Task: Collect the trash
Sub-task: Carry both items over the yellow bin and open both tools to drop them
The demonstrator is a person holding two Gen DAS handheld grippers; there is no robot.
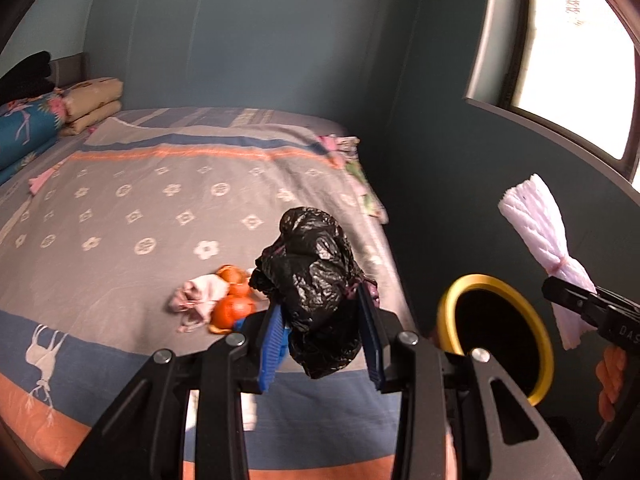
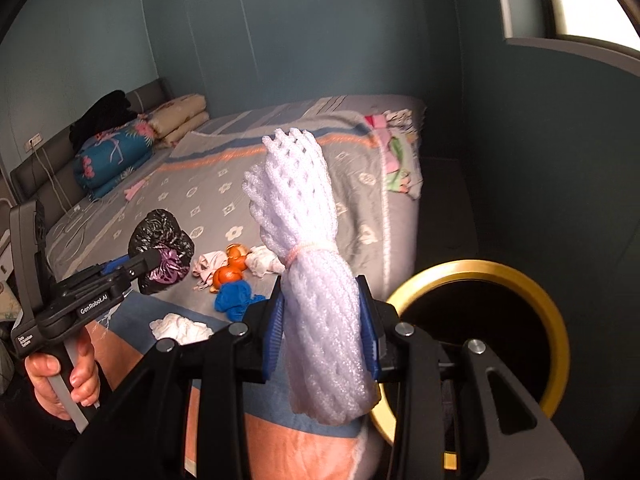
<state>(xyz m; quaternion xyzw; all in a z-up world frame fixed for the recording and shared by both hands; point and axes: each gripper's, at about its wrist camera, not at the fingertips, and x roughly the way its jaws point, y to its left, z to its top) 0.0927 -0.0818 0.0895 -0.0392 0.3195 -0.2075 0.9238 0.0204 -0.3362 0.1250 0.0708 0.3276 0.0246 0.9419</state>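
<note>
With the left gripper clenched on the black bag and the right gripper on the foam net, each should release only when directly over the yellow-rimmed bin.

A yellow-rimmed bin stands open beside the bed, its dark mouth unblocked. Near it on the bed lie orange peel, crumpled tissue and blue netting. The bed farther from the bin is mostly bare.
</note>
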